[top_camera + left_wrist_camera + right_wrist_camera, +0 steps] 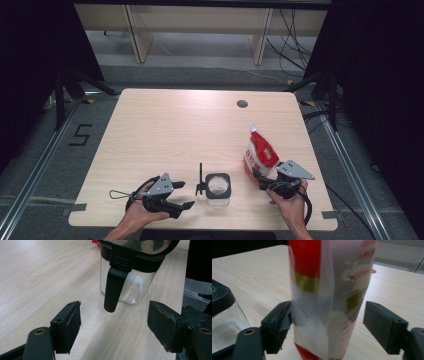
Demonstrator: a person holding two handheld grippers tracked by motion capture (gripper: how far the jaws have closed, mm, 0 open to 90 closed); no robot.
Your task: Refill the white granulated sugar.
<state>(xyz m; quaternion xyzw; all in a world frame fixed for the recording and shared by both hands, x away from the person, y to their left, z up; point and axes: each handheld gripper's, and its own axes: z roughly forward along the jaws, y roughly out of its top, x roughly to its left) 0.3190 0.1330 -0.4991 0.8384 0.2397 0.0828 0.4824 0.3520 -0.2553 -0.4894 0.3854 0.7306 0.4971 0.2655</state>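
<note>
Red-white bag [329,302] between open right tongs [328,322], left tongs [113,325] open, empty, facing jar [130,277]

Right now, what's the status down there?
Left gripper open, facing jar. Right gripper open around bag, one pad touching, other clear. Nothing in the way.

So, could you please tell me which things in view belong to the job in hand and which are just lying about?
In the job:
- red and white bag, standing between the right gripper's jaws
- clear jar with a black rim, in front of the open left gripper

Lying about:
- cables on the floor beyond the table
</note>
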